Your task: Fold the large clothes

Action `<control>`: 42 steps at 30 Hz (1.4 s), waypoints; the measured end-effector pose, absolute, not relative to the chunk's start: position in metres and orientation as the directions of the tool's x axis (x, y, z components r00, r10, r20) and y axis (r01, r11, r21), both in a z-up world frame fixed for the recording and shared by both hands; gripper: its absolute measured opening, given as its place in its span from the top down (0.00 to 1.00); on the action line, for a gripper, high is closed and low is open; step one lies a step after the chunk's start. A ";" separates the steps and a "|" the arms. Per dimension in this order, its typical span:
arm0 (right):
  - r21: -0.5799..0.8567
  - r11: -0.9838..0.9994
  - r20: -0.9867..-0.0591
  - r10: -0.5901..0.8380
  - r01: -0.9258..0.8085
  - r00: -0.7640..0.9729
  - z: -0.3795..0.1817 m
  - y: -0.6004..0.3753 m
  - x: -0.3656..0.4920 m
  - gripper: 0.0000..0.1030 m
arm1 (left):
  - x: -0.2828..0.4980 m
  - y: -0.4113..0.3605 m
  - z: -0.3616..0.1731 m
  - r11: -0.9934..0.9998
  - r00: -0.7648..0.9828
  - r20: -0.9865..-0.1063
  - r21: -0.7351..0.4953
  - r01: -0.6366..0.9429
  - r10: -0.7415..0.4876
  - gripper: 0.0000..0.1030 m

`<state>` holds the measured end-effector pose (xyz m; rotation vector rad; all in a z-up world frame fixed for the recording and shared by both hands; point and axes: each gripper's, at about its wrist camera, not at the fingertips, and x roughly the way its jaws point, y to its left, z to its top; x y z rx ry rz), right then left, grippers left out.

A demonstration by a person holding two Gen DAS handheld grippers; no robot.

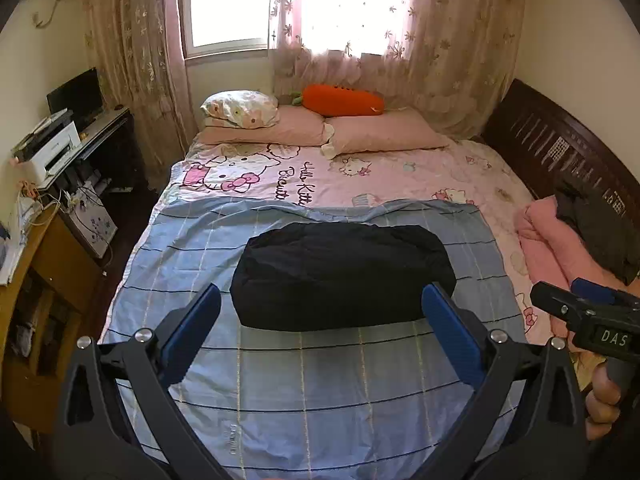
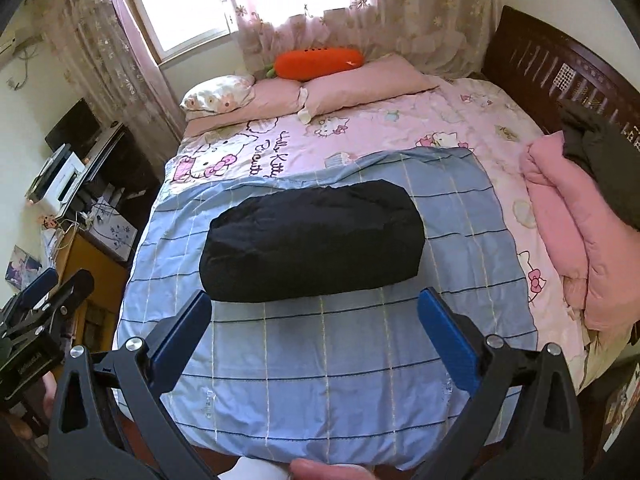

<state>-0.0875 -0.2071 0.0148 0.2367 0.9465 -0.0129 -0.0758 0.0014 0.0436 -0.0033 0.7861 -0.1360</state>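
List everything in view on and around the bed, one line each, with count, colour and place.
folded garment: one, black, middle of the blue sheet
checked sheet: one, light blue with dark lines, near half of the bed
bedspread: one, pink with cartoon cats, under the sheet
pillows: two pink, head of the bed; one floral on the left pink one
carrot cushion: one, orange, behind the pillows
pink padded garment: one, right bed edge, dark clothing on top
headboard: one, dark wood, right side
printer: one, white, desk at left
monitor: one, black, same desk
left gripper: open, empty
right gripper: open, empty
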 end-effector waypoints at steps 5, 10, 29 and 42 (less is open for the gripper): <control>0.194 0.974 -0.809 0.093 0.114 0.580 0.015 -0.204 -0.089 0.01 | -0.072 0.006 0.041 0.990 0.686 -0.714 -0.086 0.115 -0.142 0.02; 0.227 0.966 -0.810 0.116 0.125 0.576 0.015 -0.207 -0.087 0.01 | -0.074 0.006 0.038 0.991 0.694 -0.708 -0.067 0.117 -0.130 0.02; 0.191 0.976 -0.820 0.099 0.106 0.564 0.008 -0.196 -0.087 0.01 | -0.082 0.006 0.032 0.990 0.692 -0.709 -0.073 0.119 -0.135 0.02; 0.194 0.976 -0.821 0.105 0.102 0.561 0.005 -0.191 -0.085 0.01 | -0.084 0.006 0.028 0.990 0.686 -0.714 -0.081 0.115 -0.138 0.02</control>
